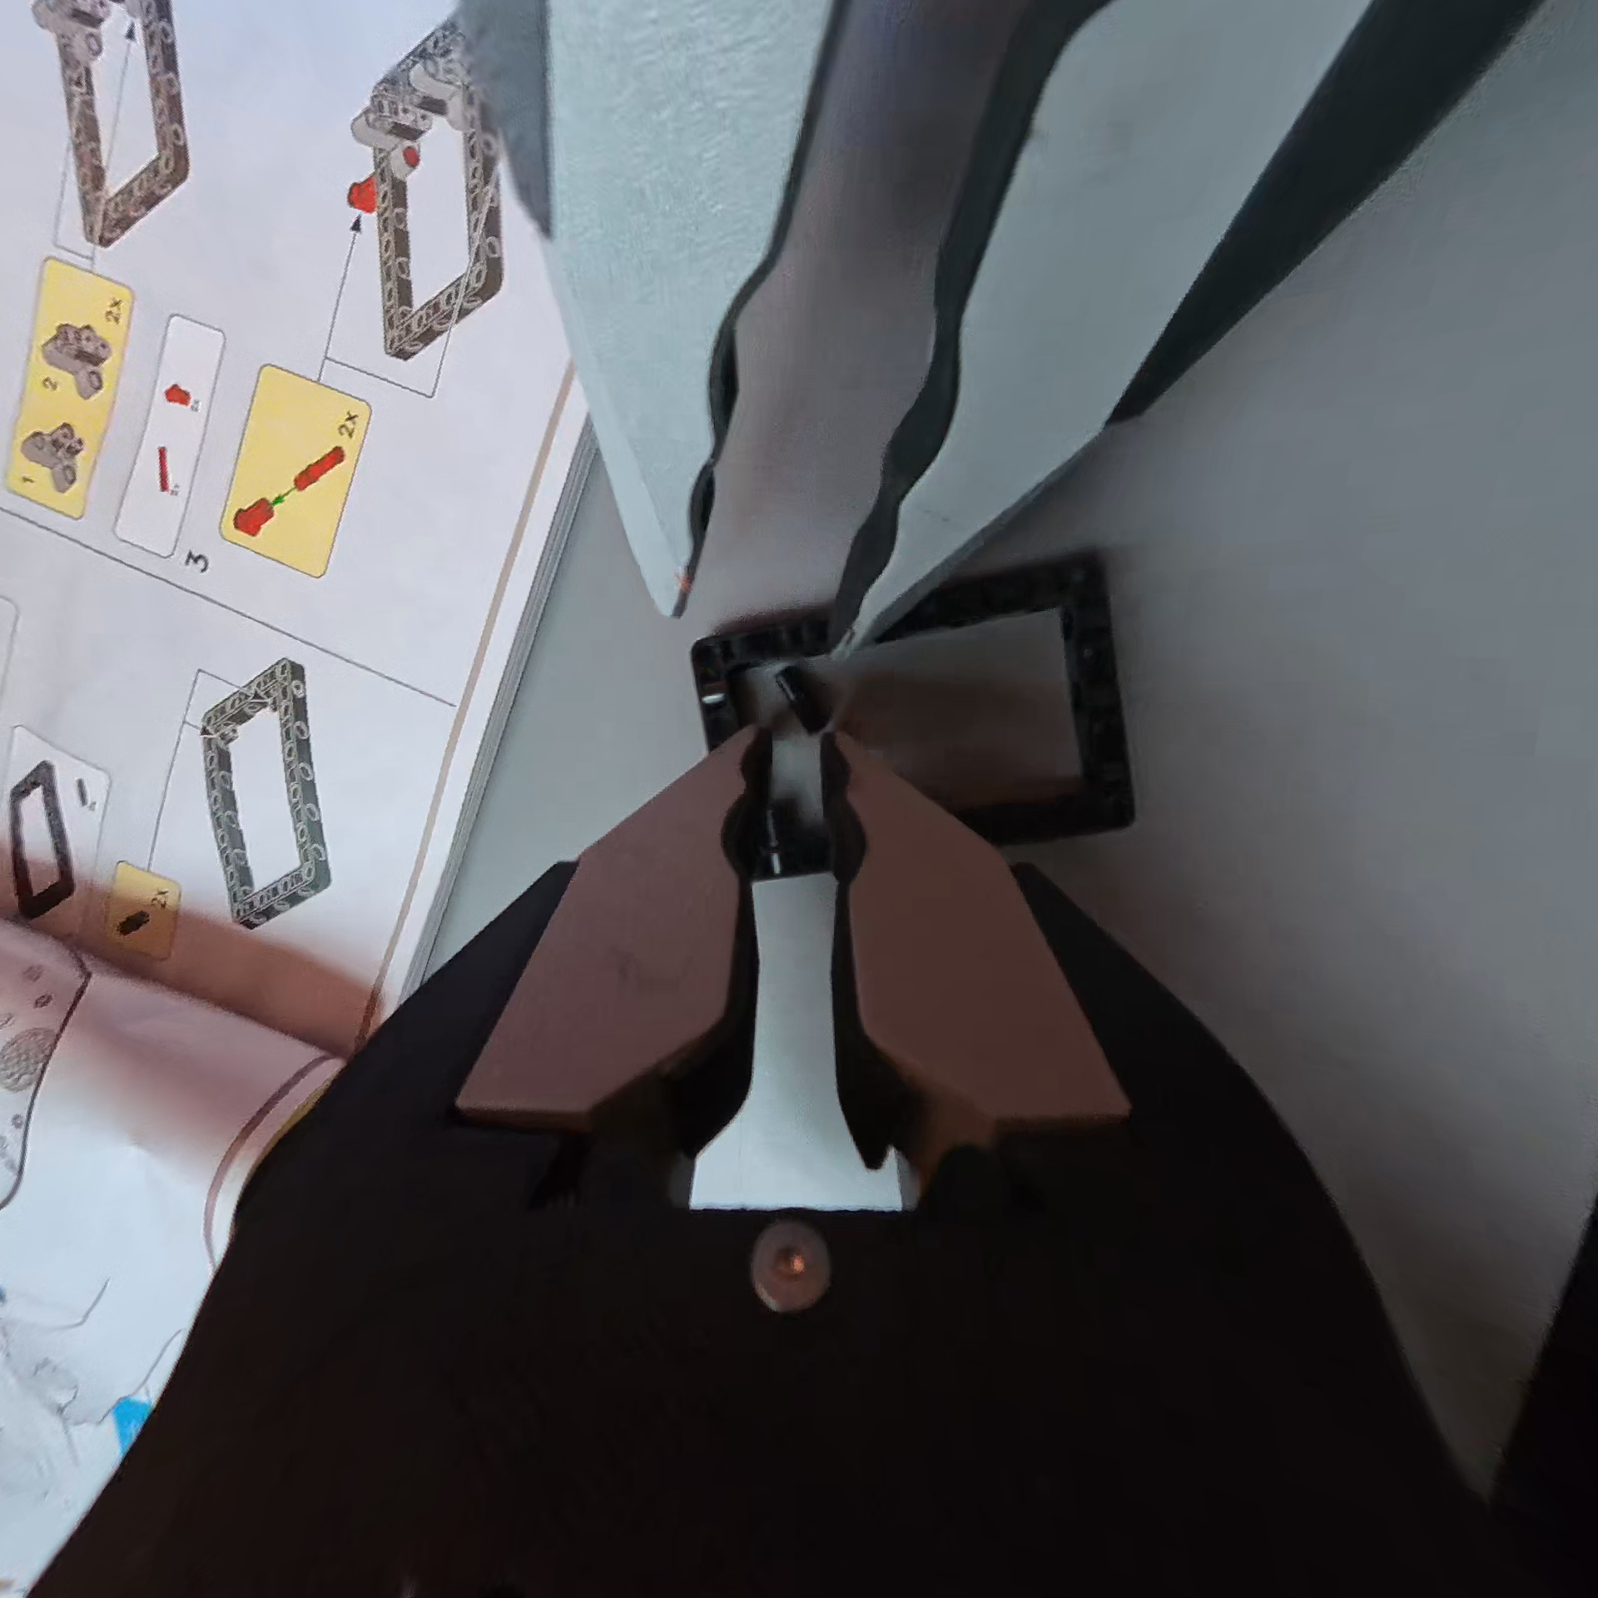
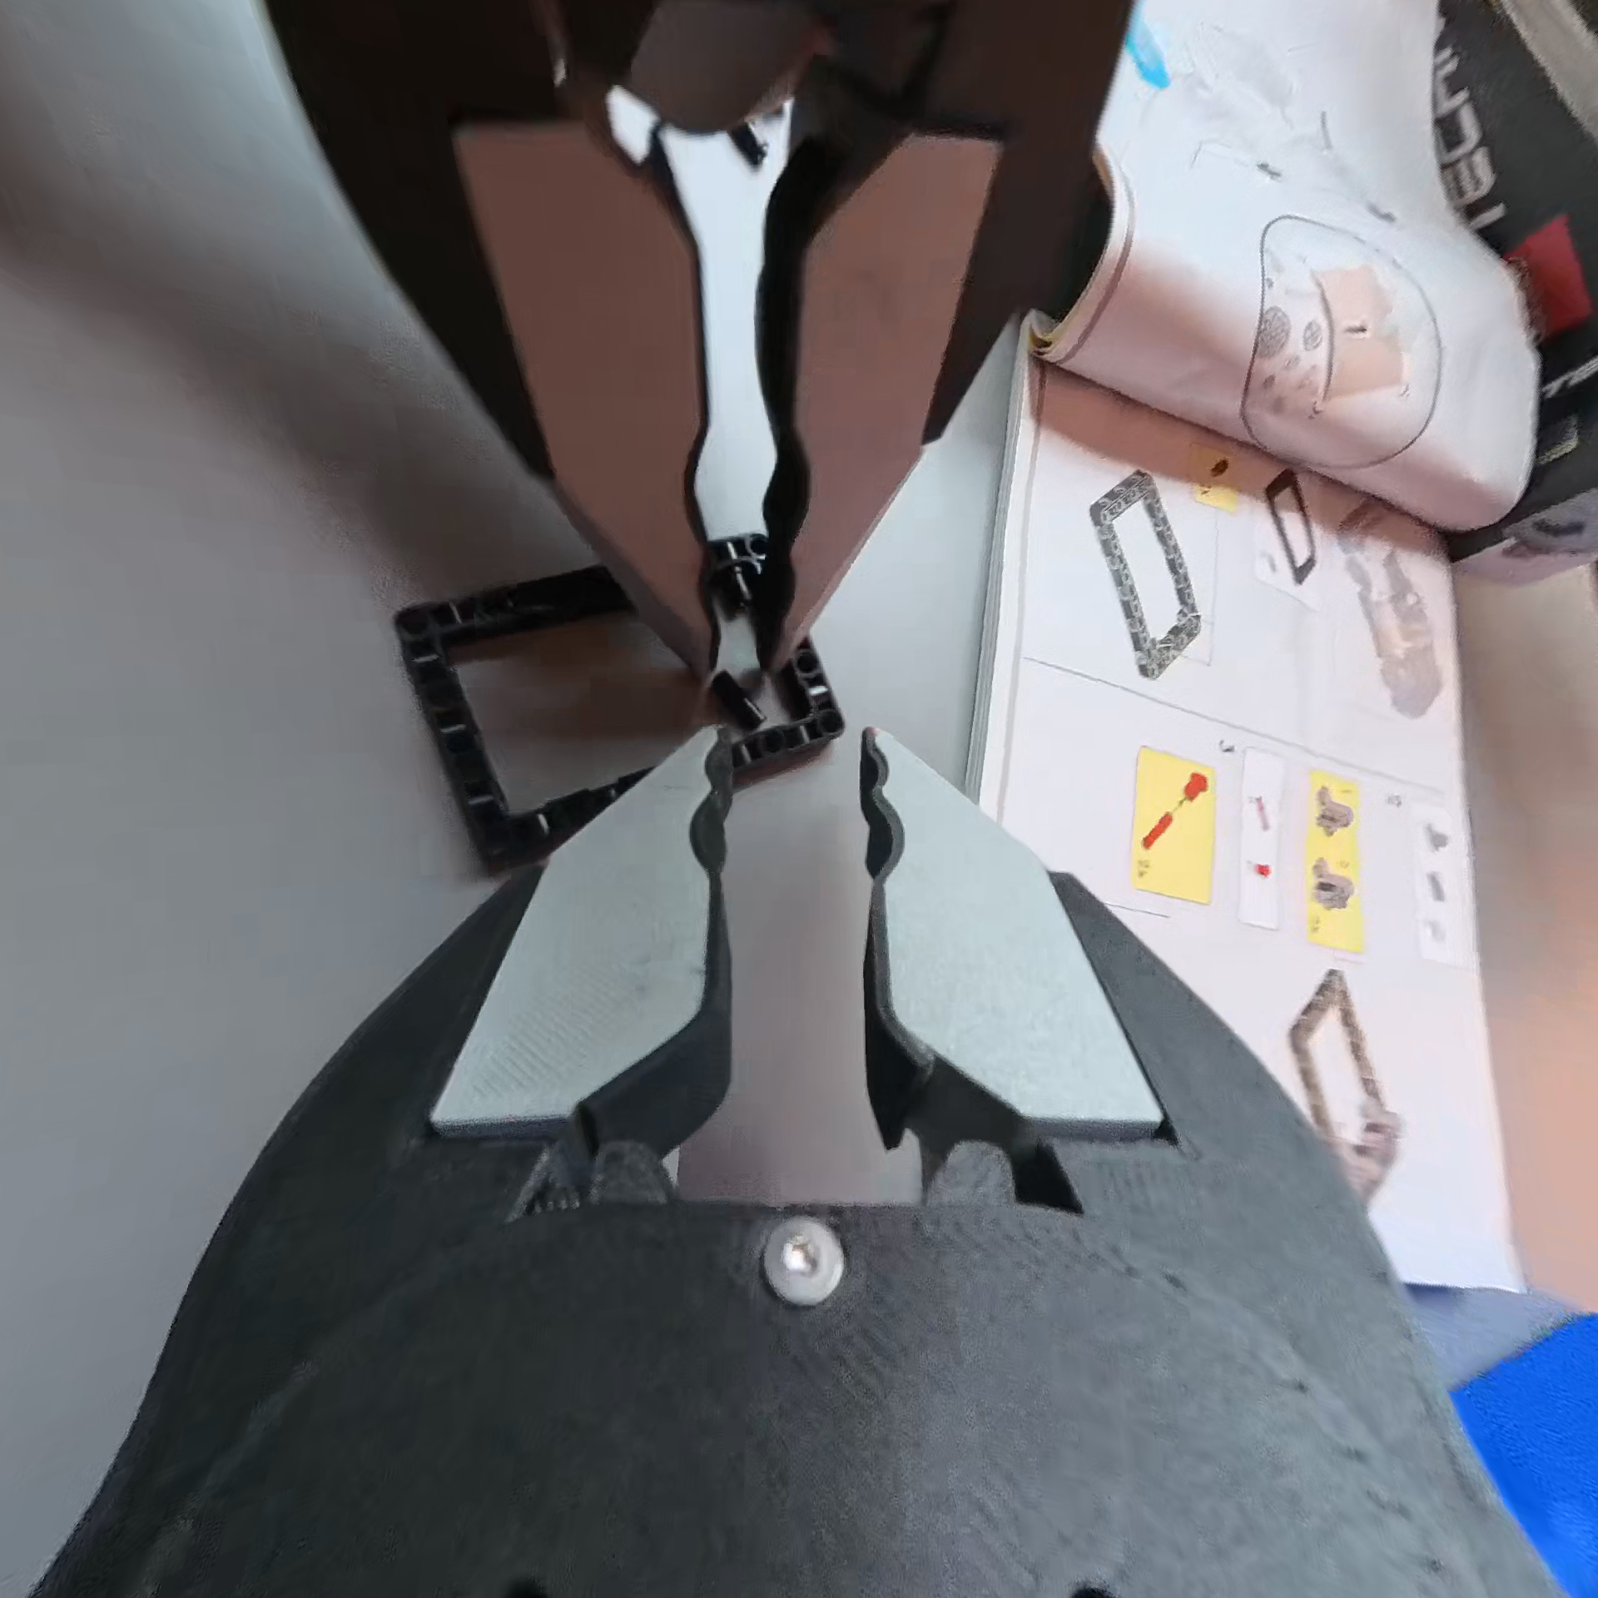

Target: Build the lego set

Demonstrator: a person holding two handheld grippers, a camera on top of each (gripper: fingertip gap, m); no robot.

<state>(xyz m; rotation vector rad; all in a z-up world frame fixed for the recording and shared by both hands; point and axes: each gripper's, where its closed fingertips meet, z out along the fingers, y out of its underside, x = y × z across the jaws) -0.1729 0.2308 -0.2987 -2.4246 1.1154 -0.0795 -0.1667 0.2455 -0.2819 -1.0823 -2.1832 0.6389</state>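
Build barely begun: mid-frame, the frame (image 2: 527, 735) held one pin (image 2: 739, 581); another pin (image 2: 737, 699) lay loose. Left gripper (image 1: 794, 744) was nearly closed, empty; right gripper (image 2: 791, 744) was apart.

Pale grey tabletop (image 1: 1297, 692), matte, evenly lit by soft daylight. Open instruction booklet (image 2: 1211, 692) lies flat on it; blue patch (image 2: 1539, 1418) just past booklet's near corner.
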